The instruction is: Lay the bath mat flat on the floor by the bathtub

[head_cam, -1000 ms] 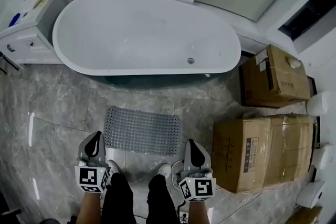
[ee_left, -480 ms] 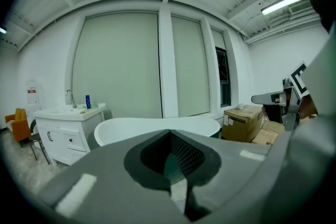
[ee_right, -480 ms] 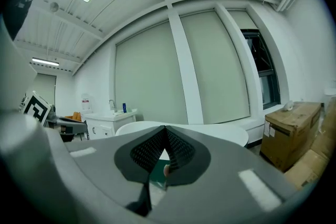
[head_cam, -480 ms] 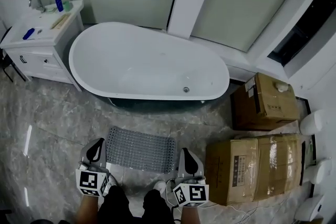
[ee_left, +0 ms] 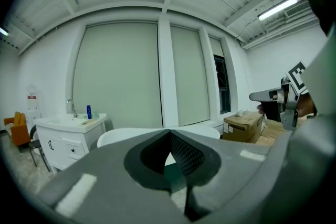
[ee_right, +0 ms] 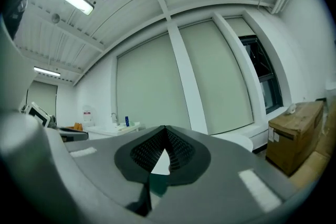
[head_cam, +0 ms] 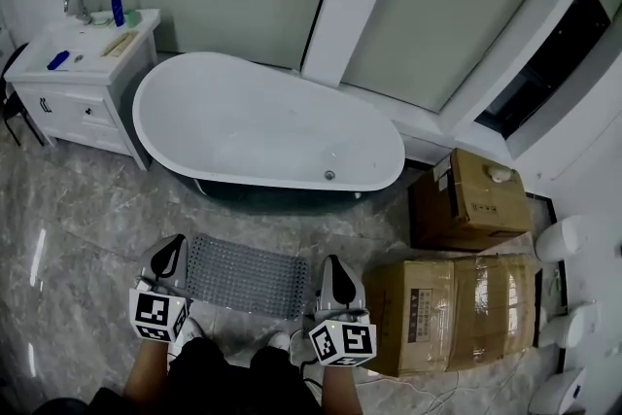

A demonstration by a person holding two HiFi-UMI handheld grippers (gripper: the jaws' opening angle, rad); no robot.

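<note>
The mat [head_cam: 248, 275] lies flat on the floor [head_cam: 87, 209] between the two tools and a little ahead of them — its long axis runs from the left tool [head_cam: 168, 256] to the right tool [head_cam: 335, 271], along the tub [head_cam: 262, 126] — and both tools, equally near, are clenched on nothing.

grey bath mat [head_cam: 243, 275] flat on the floor [head_cam: 78, 209] by the bathtub [head_cam: 262, 126]

rectangular, with a studded or perforated surface, it lies spread out on the marbled tiles just beside the white oval tub, its long side along the tub's.
</note>
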